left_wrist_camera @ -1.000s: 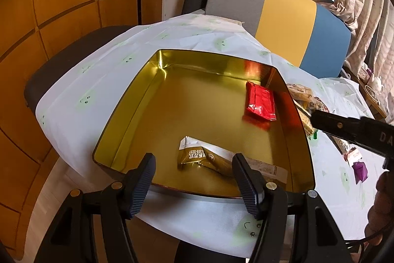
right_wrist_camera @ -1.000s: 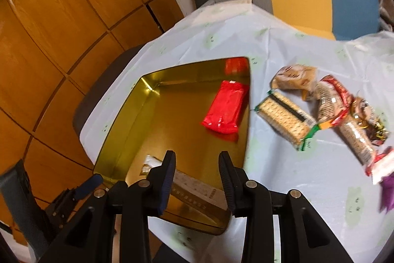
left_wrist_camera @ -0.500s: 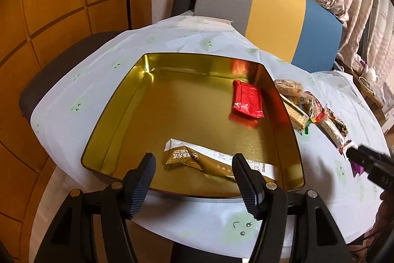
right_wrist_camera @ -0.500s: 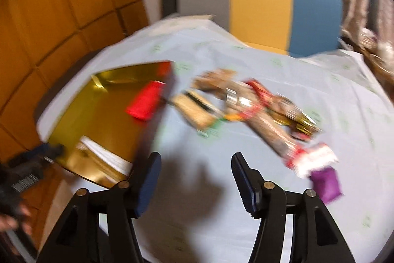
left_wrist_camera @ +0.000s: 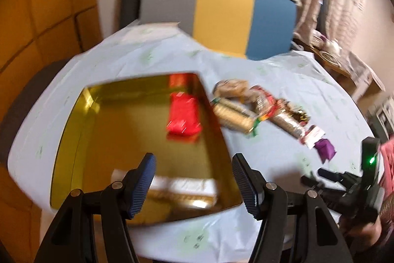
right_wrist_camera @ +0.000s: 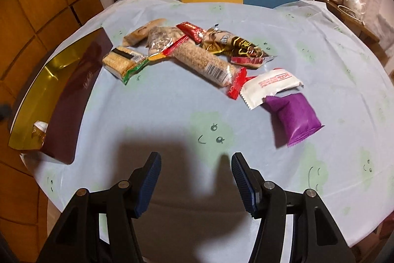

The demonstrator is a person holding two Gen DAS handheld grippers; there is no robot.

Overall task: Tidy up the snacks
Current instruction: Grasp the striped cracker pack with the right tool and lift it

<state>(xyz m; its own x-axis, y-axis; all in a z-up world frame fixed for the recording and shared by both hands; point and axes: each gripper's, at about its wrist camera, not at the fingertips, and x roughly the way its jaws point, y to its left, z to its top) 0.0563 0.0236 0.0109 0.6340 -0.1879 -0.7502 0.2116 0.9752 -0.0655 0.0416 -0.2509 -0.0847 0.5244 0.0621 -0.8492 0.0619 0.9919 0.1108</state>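
Right gripper (right_wrist_camera: 195, 179) jaws just widened, nothing between — bare bench (right_wrist_camera: 160, 115) ahead, purple packet (right_wrist_camera: 294, 118) near. Left gripper (left_wrist_camera: 193, 183) agape (empty) over tin (left_wrist_camera: 62, 130) edge.

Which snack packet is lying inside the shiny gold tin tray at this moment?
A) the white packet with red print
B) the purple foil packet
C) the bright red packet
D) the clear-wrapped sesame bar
C: the bright red packet lies on the floor of the shiny gold tin tray, while the purple, white and sesame ones sit outside on the tablecloth.
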